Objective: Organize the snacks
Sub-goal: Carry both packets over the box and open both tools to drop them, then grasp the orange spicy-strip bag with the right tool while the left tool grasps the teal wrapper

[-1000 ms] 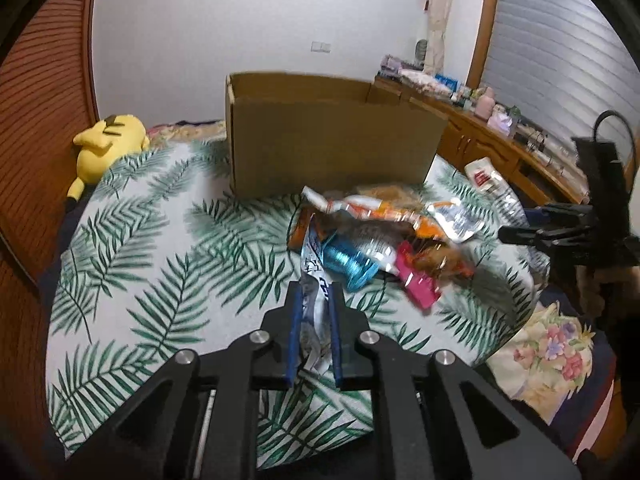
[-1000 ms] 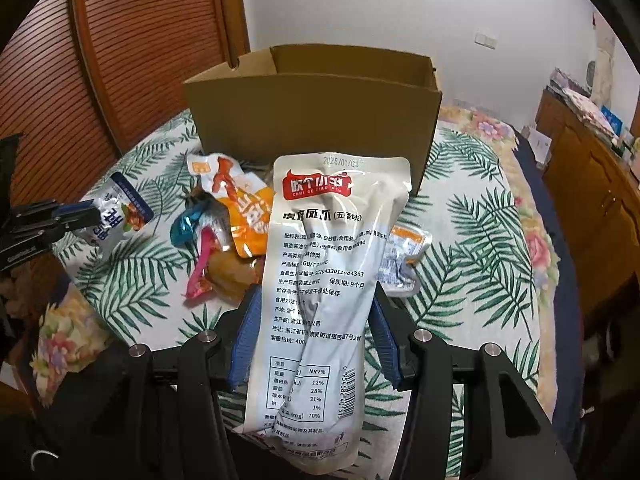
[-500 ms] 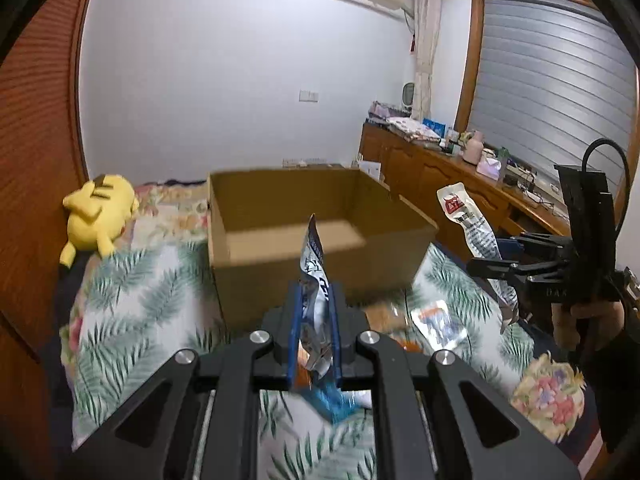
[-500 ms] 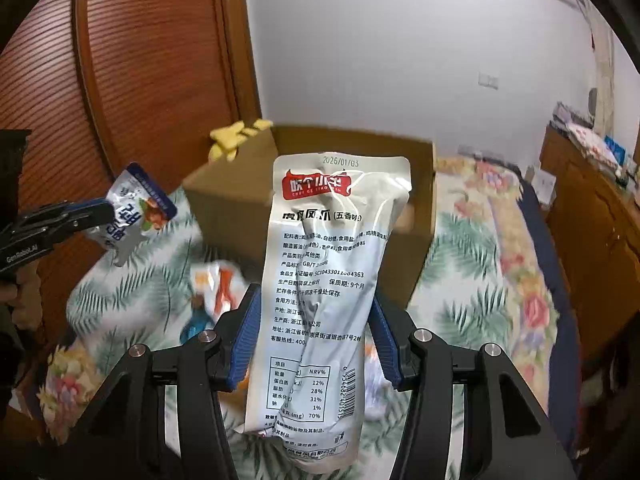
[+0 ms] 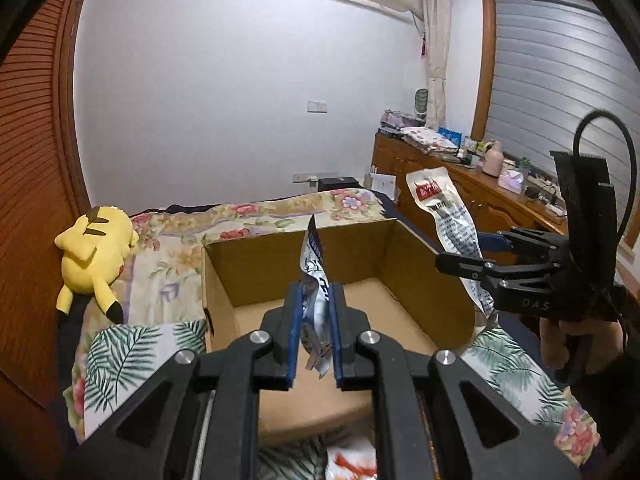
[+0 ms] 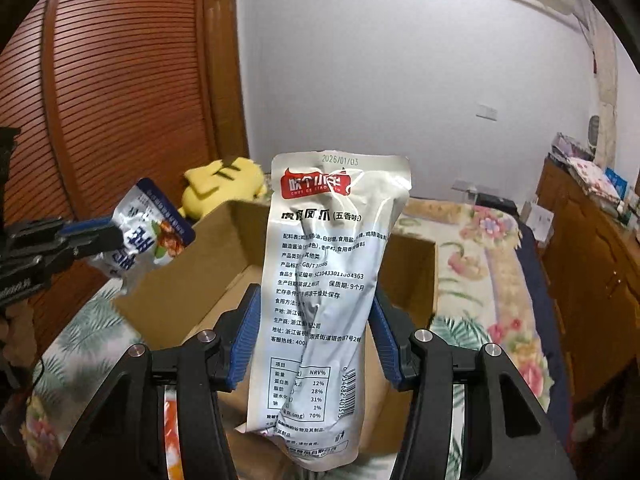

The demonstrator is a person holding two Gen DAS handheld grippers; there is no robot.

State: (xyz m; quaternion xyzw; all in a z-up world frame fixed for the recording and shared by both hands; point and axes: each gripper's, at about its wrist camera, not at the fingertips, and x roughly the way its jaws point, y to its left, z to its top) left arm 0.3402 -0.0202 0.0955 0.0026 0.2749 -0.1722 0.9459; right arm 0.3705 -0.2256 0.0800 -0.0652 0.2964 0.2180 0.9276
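Observation:
My left gripper point(image 5: 314, 312) is shut on a small blue-and-white snack packet point(image 5: 314, 272), held edge-on over the open cardboard box point(image 5: 248, 264). The packet also shows in the right wrist view point(image 6: 150, 236), at the box's left rim. My right gripper point(image 6: 314, 320) is shut on a long white snack pouch point(image 6: 324, 280) with a red label and black print, held upright over the box point(image 6: 408, 264). In the left wrist view this pouch point(image 5: 444, 216) hangs above the box's right wall. The box floor point(image 5: 360, 312) looks bare.
The box stands on a bed with a palm-leaf cloth point(image 5: 132, 344) and a floral sheet point(image 5: 240, 220). A yellow plush toy point(image 5: 94, 256) lies at the left. Loose snacks point(image 5: 348, 464) lie below the near box wall. A wooden sideboard point(image 5: 472, 196) stands at the right.
Both grippers have risen and moved forward from the snack pile to above the open box, each still holding its packet. The view now looks down into the box.

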